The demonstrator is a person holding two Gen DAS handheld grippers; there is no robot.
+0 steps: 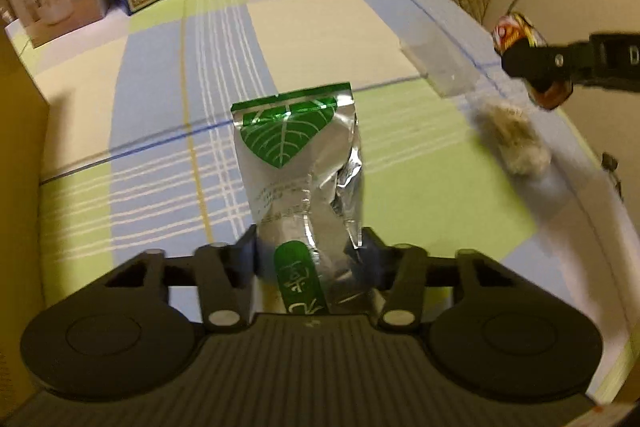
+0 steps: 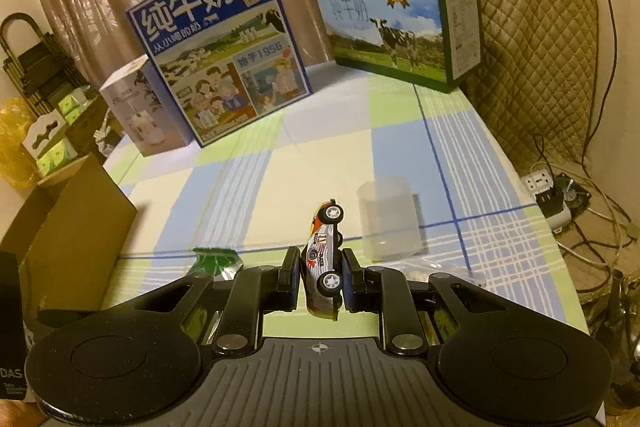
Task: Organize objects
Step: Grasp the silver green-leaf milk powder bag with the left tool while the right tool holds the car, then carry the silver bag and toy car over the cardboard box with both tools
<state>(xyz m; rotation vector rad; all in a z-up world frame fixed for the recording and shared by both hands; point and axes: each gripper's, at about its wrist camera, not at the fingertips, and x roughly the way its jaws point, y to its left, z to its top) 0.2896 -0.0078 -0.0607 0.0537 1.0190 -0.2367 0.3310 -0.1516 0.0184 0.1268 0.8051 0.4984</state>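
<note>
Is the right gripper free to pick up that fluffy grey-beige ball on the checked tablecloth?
Probably not yet. The right gripper is shut on a small silver toy racing car, so its jaws are occupied. The fluffy grey-beige ball itself lies uncovered nearby.

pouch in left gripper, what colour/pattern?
Silver foil pouch with a green leaf print and a green label strip; clearest in the left wrist view.

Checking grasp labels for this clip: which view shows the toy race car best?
The right wrist view. There the toy race car sits centred, on its side, clamped in the right gripper, with wheels and livery sharp. The left wrist view catches only a blurred part of it at the right edge, mostly hidden behind that gripper.
</note>
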